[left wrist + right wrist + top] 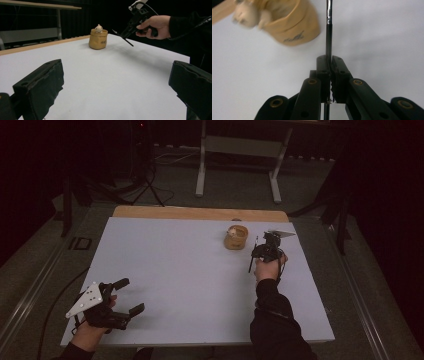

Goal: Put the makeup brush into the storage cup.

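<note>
Between clamped jaws | right hand-held gripper (329, 65) | thin dark stick (328, 37)

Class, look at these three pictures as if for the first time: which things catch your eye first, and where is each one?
A small tan pouch with a pale toy figure peeking out stands near the far right of the white table. Just right of it, the right gripper holds a thin dark stick clamped between its fingers. The left gripper waits open at the near left corner.

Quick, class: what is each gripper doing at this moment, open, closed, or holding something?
Left gripper: open, holding nothing, low over the table.
Right gripper: shut on a thin dark pen, near the yellow pouch.
</note>
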